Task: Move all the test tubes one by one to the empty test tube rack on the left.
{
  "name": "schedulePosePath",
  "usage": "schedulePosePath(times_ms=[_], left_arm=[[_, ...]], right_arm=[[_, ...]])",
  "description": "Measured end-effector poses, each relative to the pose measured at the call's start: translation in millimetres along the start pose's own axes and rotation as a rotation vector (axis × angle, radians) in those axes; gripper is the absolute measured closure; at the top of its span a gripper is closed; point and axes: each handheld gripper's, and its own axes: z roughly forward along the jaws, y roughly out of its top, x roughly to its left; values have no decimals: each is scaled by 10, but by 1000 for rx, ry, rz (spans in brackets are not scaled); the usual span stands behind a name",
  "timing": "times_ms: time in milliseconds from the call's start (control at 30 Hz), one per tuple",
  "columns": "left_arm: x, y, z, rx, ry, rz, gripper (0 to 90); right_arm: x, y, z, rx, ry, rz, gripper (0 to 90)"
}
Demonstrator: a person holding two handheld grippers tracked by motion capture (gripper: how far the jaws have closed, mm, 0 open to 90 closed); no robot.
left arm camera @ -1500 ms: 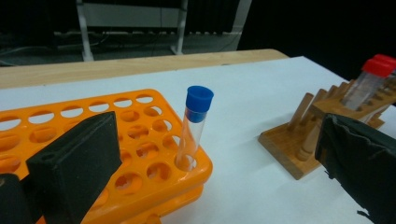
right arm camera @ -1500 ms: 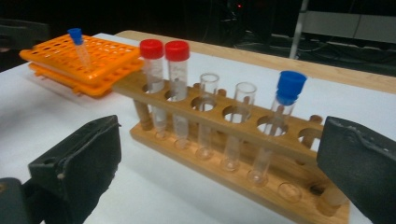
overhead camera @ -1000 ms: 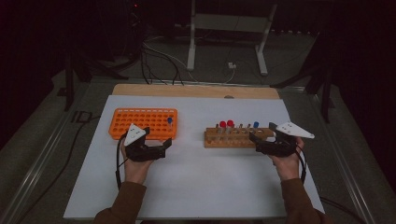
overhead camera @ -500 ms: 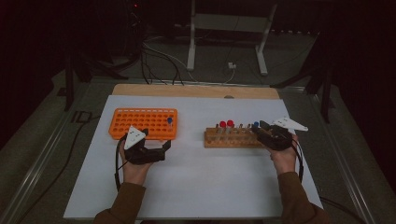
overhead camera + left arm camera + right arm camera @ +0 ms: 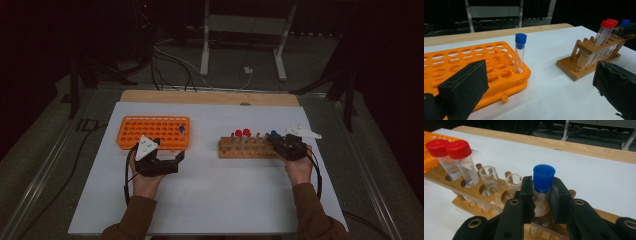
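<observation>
Right gripper (image 5: 541, 202): black plastic, two flat jaws with round screw holes; the jaws have just been closing and now pinch the blue-capped tube (image 5: 542, 192) just below its cap, pads pressed on the clear wall from both sides.
Blue-capped tube: clear round cylinder with a smooth blue cap, upright in a hole near the right end of the wooden rack (image 5: 454, 185); in the high view at 3 o'clock of the sheet (image 5: 272, 134).
Wooden rack: light brown wood, two drilled boards joined by turned posts. It holds two red-capped tubes (image 5: 461, 162) at its far left, then two open clear tubes (image 5: 489, 180), then the gripped one.
Left gripper (image 5: 167, 162): black, with a grey three-cornered plate on top; jaws spread wide with nothing between them, held just in front of the orange rack (image 5: 150, 131) at 9 o'clock.
Orange rack: glossy moulded plastic, a grid of round holes; one clear tube with a blue cap (image 5: 520, 52) stands near its right edge, the other holes bare.
Table cover (image 5: 215, 200): flat matt white sheet, a wood strip along the 12 o'clock edge.
Writing: faint printed markings on the red-capped tubes, too blurred to read.
</observation>
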Motion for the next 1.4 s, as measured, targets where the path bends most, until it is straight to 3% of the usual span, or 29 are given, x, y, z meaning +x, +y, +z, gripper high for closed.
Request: schedulePosePath(times_ms=[433,1400], left_arm=[[-8,-11,16,8,2,6,5],[-35,-24,45,21,-1,13,4]], right_arm=[[9,-1,-14,0,-3,-1,764],[-3,230,-280,-95,-1,3,765]])
